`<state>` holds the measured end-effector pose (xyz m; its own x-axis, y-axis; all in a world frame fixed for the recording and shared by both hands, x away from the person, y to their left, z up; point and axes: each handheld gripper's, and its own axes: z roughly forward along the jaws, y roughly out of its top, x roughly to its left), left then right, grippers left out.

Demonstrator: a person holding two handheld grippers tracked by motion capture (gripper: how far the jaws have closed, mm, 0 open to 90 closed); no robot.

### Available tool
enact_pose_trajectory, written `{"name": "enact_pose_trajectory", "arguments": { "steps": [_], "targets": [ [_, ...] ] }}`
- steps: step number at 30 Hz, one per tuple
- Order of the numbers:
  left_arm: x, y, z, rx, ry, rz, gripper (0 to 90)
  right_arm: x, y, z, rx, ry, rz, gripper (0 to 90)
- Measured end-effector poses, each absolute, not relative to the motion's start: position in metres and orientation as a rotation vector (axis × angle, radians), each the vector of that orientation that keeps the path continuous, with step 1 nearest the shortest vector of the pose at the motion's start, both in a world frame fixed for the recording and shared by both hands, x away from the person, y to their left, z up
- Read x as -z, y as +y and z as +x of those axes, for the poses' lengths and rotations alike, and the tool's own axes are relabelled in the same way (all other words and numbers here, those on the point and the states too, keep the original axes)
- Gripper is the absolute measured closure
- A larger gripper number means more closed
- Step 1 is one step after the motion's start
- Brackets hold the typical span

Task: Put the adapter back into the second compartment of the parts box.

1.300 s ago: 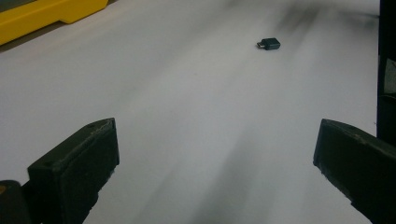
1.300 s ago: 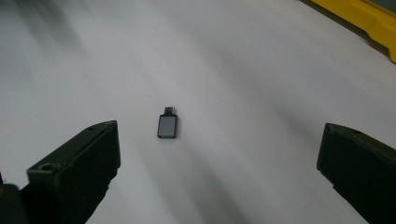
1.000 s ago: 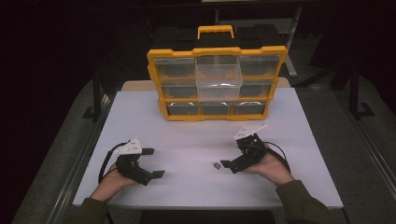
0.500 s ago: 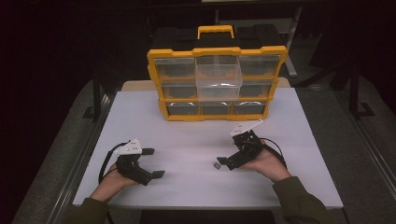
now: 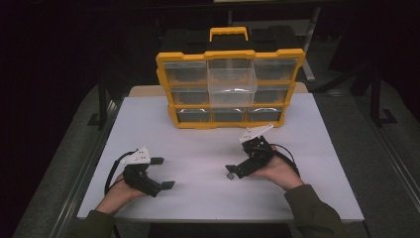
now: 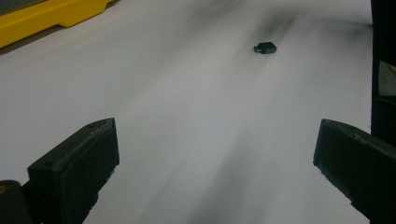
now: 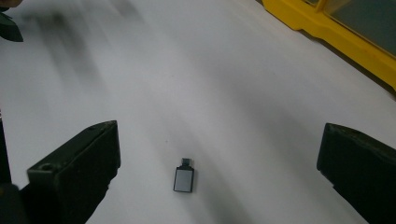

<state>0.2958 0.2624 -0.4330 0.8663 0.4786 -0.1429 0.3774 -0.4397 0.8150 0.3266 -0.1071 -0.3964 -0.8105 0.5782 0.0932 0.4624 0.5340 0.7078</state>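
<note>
Right gripper view: tongs [image 7: 217, 172] wide, adapter [image 7: 184, 178] between.

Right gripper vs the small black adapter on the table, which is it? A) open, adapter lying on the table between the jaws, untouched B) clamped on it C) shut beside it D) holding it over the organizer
A: in the right gripper view the small black adapter lies flat on the white table between the wide-apart jaws of the right gripper, touching neither.
</note>
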Motion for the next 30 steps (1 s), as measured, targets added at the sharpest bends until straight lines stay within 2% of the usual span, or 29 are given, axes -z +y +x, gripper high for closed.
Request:
{"name": "enact_pose_trajectory", "arguments": {
  "steps": [24,30],
  "targets": [
    [0.433,0.261,0.296,-0.134,0.614,2.08,0.0,0.401,-0.089,0.334,-1.1,2.66,0.868,0.0],
    [0.433,0.261,0.296,-0.135,0.612,2.081,0.0,0.402,-0.088,0.334,-1.099,2.661,0.861,3.3]
  ]
}}
